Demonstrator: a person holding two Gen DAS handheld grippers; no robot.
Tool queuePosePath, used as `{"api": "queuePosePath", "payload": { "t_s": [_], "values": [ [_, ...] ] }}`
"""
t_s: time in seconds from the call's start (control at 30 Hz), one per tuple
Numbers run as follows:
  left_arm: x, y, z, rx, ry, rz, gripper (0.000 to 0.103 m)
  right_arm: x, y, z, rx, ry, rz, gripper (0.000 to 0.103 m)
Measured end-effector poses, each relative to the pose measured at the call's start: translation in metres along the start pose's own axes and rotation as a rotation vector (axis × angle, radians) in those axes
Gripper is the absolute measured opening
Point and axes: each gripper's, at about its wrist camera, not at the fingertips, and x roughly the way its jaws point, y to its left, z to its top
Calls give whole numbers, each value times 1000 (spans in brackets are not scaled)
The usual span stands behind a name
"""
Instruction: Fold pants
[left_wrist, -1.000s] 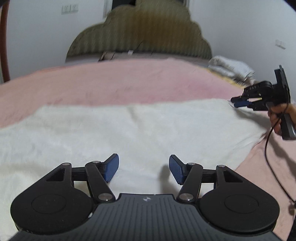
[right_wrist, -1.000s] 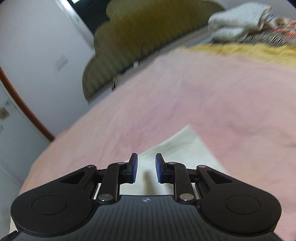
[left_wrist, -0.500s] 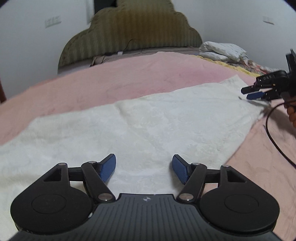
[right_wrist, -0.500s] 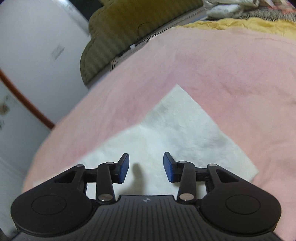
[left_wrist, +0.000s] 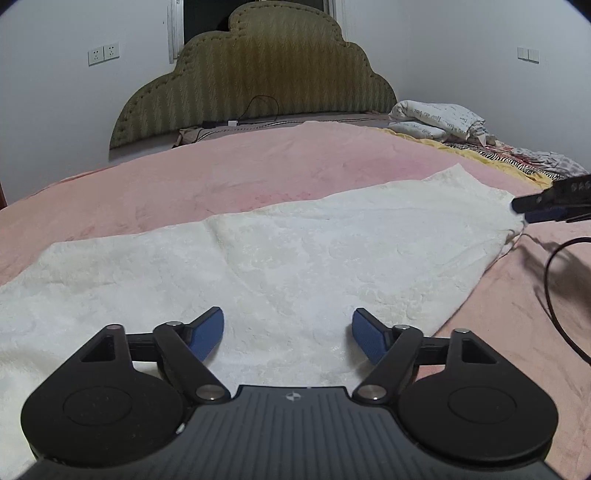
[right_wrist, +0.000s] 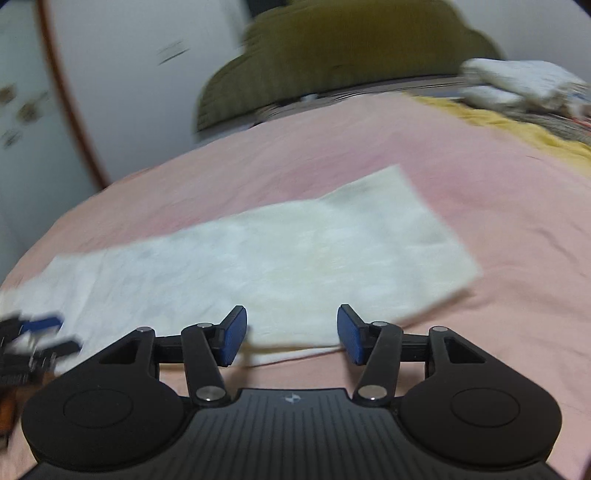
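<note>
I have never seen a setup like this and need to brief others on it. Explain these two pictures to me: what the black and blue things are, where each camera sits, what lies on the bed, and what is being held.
There is no robot here. A person carries a hand-held two-finger tool in each hand, and a wide-angle camera on each tool looks forward along its blue fingers.

One picture comes from the left tool, the other from the right tool. The black shapes at the bottom of each are the tool's own body. Each tool also shows at the edge of the other's picture.

On the pink blanket lie the white pants, spread out flat as a long strip. Behind are a green headboard and a pile of bedding.

Nothing is held. Both tools' jaws are opening, with only air between the fingers, above the cloth. The right picture is blurred.
</note>
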Motion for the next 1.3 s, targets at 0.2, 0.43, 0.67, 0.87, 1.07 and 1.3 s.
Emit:
{"api": "queuePosePath", "payload": {
  "t_s": [0.2,0.43,0.67,0.87,1.07,1.3],
  "values": [
    [6,7,-2,-42,42,24,98,-3,-50,-13,328,16,40,56],
    [9,8,0,-53,61,31,102,20,-75,-18,516,-55,153,54],
    [9,9,-1,-62,69,28,103,52,-88,3,553,-182,121,53],
    [8,11,0,-76,65,19,103,74,-96,12,574,-153,78,19],
    [-6,31,8,-240,-32,-39,96,54,-51,24,328,-219,41,16],
    [14,79,19,-775,-19,-402,98,34,79,20,-284,-264,54,16]
  ]
}}
